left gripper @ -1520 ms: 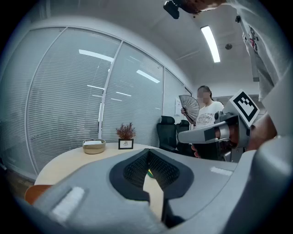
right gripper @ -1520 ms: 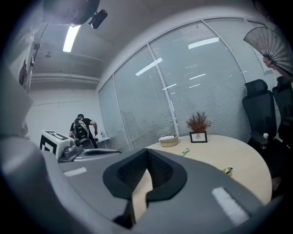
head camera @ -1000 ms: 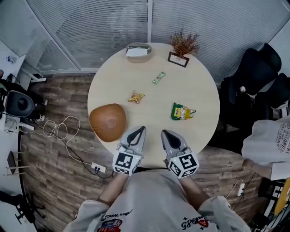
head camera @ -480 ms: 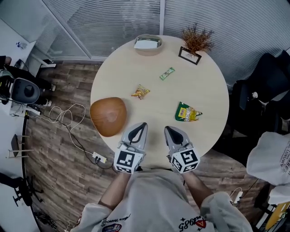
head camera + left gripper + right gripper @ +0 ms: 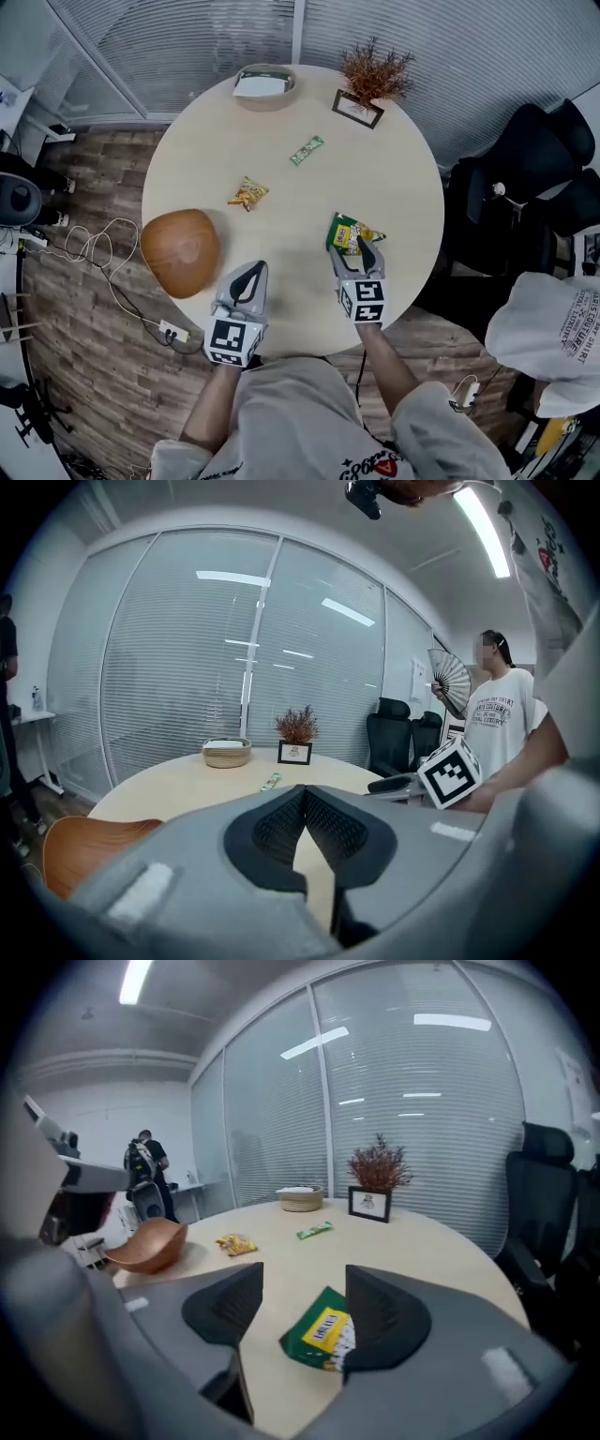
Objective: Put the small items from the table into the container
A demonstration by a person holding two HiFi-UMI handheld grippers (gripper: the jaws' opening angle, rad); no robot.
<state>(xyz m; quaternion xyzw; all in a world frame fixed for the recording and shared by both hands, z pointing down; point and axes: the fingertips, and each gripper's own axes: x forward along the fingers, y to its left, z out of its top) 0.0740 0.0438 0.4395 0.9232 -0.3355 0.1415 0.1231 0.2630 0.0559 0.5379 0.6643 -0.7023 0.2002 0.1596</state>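
A round beige table [image 5: 281, 225] carries a green and yellow snack packet [image 5: 347, 232], a small yellow snack [image 5: 247, 193] and a green bar [image 5: 307, 149]. A brown wooden bowl [image 5: 178, 251] stands at its left edge. My right gripper [image 5: 361, 247] reaches the packet's near end. In the right gripper view its jaws [image 5: 305, 1279] are opening, and the packet [image 5: 323, 1328] lies flat on the table between them, against the right pad, not pressed. My left gripper [image 5: 251, 274] is shut and empty over the front edge, beside the bowl; its pads meet [image 5: 303, 789].
A woven basket [image 5: 263, 86] with white paper and a framed card with a dried plant [image 5: 367, 89] stand at the far edge. Black chairs [image 5: 525, 159] are to the right. A person in a white shirt [image 5: 492, 714] stands there. Cables [image 5: 89, 253] lie on the floor at left.
My right gripper went forward and down to the green and yellow packet and its jaws went from shut to apart. The left gripper sank slightly and stayed shut.
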